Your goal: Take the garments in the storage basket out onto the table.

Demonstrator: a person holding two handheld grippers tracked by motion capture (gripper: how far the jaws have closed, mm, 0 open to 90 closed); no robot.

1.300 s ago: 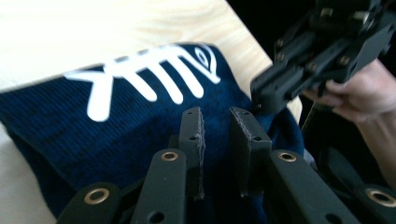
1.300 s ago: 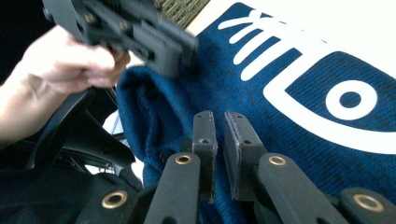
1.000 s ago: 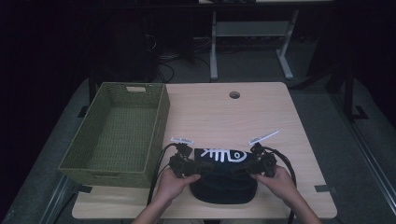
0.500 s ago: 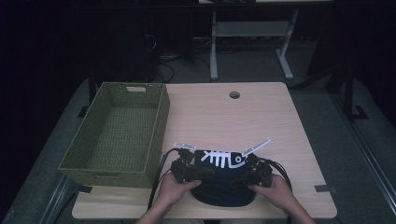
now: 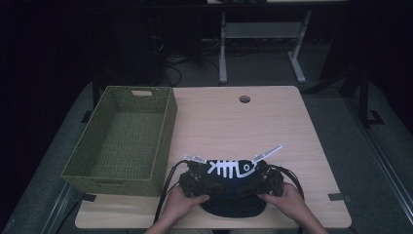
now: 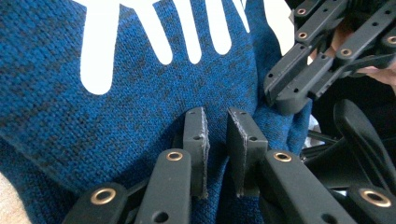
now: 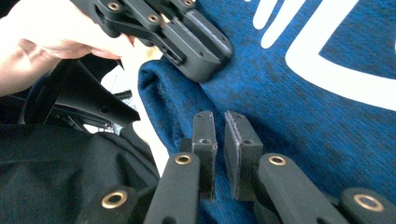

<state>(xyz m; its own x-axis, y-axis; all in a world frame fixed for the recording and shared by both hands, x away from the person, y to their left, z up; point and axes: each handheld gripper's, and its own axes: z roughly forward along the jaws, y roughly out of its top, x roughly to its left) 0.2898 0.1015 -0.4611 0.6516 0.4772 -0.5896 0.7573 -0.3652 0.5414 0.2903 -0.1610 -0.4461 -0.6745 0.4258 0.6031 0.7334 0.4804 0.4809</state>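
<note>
A dark blue knit garment [image 5: 233, 201] with a white fish-skeleton print [image 5: 228, 168] lies bunched at the table's front edge. My left gripper [image 5: 198, 179] sits on its left part, and the right gripper [image 5: 259, 182] on its right part, close together. In the left gripper view the jaws of the left gripper [image 6: 217, 116] stand nearly together, pinching the blue knit [image 6: 140, 121], with the right gripper [image 6: 303, 74] just beyond. In the right gripper view the right gripper [image 7: 218, 119] pinches the fabric [image 7: 289, 93] the same way, near the garment's folded edge, with the left gripper [image 7: 187, 37] facing it.
A green woven basket [image 5: 168, 126] stands empty on the table's left side, close beside my left hand. The wooden table [image 5: 243, 126] has a round cable hole [image 5: 244, 99] at the back. Cables trail off the front edge. Desk legs stand beyond the table.
Both grippers have come inward toward each other over the garment. The fabric is now bunched narrower between them, and the fish print sits between the two grippers.
</note>
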